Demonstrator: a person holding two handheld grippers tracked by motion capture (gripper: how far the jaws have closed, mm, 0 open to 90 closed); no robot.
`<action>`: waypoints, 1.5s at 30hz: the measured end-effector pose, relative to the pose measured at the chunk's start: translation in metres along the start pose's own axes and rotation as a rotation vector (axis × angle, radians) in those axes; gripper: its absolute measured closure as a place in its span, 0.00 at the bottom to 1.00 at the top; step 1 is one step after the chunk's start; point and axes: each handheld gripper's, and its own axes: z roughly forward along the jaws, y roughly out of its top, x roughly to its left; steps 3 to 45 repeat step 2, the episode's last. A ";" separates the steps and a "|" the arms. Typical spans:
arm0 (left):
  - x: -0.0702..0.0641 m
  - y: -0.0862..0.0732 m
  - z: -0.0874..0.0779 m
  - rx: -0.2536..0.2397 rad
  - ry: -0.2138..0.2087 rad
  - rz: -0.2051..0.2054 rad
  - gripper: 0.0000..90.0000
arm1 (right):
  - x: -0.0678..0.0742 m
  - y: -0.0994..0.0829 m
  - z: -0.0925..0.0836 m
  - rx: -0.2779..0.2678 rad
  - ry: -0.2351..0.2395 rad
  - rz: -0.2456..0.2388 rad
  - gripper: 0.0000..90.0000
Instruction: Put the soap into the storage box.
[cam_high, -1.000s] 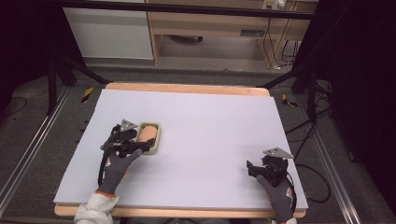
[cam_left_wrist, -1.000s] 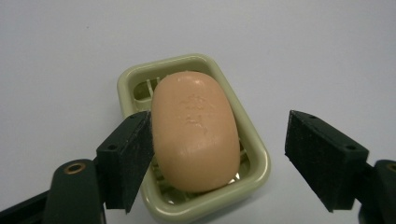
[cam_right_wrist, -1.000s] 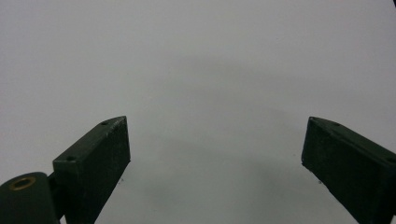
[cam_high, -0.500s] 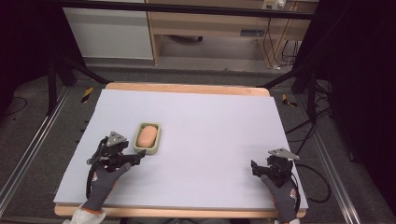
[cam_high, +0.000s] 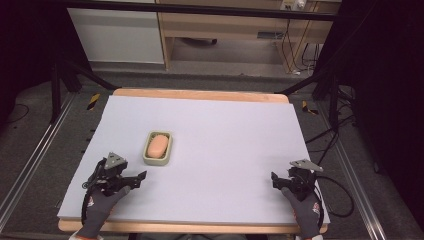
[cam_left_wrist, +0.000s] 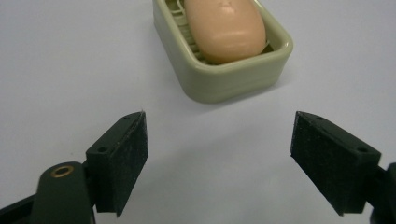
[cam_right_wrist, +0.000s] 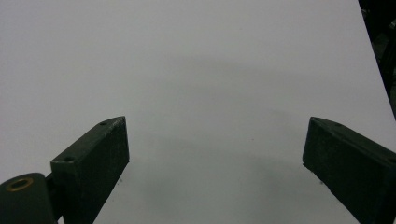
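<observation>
The left gripper (cam_left_wrist: 219, 154) holds its jaws wide apart with nothing between them, low over the sheet and pointed at the soap dish (cam_left_wrist: 224, 81) just ahead. The right gripper (cam_right_wrist: 215, 163) is equally wide and empty, above bare table sheet (cam_right_wrist: 196, 70) near the right front corner, well apart from the dish.

The soap (cam_left_wrist: 225, 28) lies inside the dish, resting on its ribbed floor, and the dish sits on the left half of the table (cam_high: 200, 95).

If the step in hand is working at the dish, the left gripper probably does best to approach level and square to the near short wall, jaws wider than the dish, and close on the rim rather than the slippery bar.

Counted: one soap dish, one bar of soap, two grippers, two gloved hands.
</observation>
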 end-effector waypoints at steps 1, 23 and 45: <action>0.000 0.000 0.000 0.000 0.000 0.000 0.20 | 0.000 0.000 0.000 0.000 0.000 0.000 0.08; 0.001 -0.001 -0.001 0.006 0.004 0.006 0.20 | -0.001 0.000 0.000 -0.001 -0.002 0.001 0.08; 0.001 -0.001 -0.001 0.006 0.004 0.006 0.20 | -0.001 0.000 0.000 -0.001 -0.002 0.001 0.08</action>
